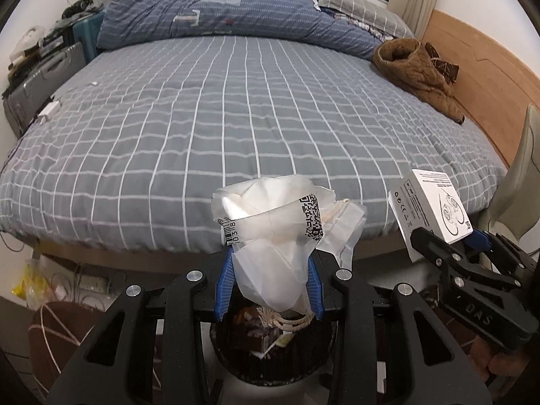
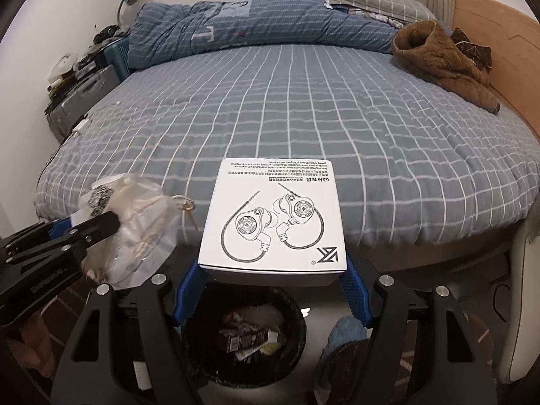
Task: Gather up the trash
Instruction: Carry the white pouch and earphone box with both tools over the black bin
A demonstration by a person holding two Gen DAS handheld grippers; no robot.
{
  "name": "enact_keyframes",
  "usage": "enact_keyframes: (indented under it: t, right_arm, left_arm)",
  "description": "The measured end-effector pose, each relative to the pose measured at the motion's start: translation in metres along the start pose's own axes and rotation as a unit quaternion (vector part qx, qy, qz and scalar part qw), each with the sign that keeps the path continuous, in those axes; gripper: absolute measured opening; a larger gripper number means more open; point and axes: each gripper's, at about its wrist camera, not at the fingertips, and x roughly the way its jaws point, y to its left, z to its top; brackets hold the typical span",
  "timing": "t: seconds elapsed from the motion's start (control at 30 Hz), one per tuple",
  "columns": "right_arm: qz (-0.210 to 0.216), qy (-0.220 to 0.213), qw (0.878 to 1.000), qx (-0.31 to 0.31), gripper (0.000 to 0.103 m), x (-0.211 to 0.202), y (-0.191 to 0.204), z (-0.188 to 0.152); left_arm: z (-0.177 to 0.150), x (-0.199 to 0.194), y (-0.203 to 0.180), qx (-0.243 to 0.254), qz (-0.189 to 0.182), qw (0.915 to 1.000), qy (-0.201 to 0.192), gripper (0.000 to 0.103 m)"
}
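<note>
My left gripper [image 1: 270,263] is shut on a crumpled clear plastic bag [image 1: 273,229] that bears a barcode label, its blue pads pressed on both sides. Right below it stands a black trash bin [image 1: 219,354] with packaging inside. At the right of this view, my right gripper [image 1: 449,246] holds a white box [image 1: 428,209]. In the right wrist view, the right gripper [image 2: 273,273] is shut on the white box [image 2: 273,216], which carries an earphone drawing, above the bin [image 2: 297,307]. The left gripper [image 2: 98,222] and its bag [image 2: 145,216] show at the left.
A bed with a grey checked sheet [image 1: 236,118] fills the space beyond the bin. On it lie a blue duvet [image 1: 209,10] and a brown jacket [image 1: 418,67]. A grey suitcase [image 1: 40,77] stands at the left, a wooden panel [image 1: 479,74] at the right, a yellow bag [image 1: 27,283] on the floor.
</note>
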Motion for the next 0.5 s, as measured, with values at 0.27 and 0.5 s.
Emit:
enact_keyframes:
  t: [0.27,0.5]
  right_arm:
    - [-0.005,0.03,1.0,0.003,0.068,-0.008,0.006,-0.028]
    - [-0.006,0.059,0.998,0.019,0.068,-0.001,0.006,-0.047]
  left_arm:
    - [-0.026,-0.007,0.002,-0.001,0.004,0.9996,0.028,0.035]
    - [-0.051,-0.001,0.012,-0.012,0.009,0.9983,0.056,0.035]
